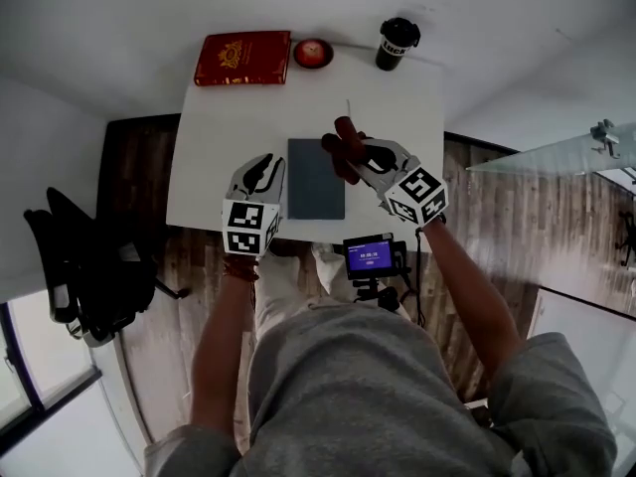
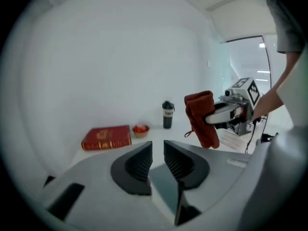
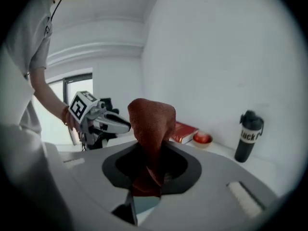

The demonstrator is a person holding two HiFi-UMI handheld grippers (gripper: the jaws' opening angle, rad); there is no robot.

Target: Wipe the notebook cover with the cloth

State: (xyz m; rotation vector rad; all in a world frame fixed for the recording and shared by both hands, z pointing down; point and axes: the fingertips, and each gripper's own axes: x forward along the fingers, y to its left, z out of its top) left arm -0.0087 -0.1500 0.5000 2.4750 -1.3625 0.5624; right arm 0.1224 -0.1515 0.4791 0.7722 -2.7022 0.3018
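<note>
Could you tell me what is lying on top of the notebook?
Nothing shows on the notebook. The cloth, in the right gripper, hangs above it and hides its far right corner.

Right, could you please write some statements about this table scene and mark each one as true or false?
1. The right gripper holds the cloth. True.
2. The left gripper grips the notebook. False: its jaws stand apart and empty, and the notebook lies flat on the table.
3. The cloth rests on the notebook cover. False: it hangs from the right gripper, in the air above the table.
4. The red book lies beside the small red bowl. True.
5. The black bottle lies on its side. False: it stands upright.
</note>
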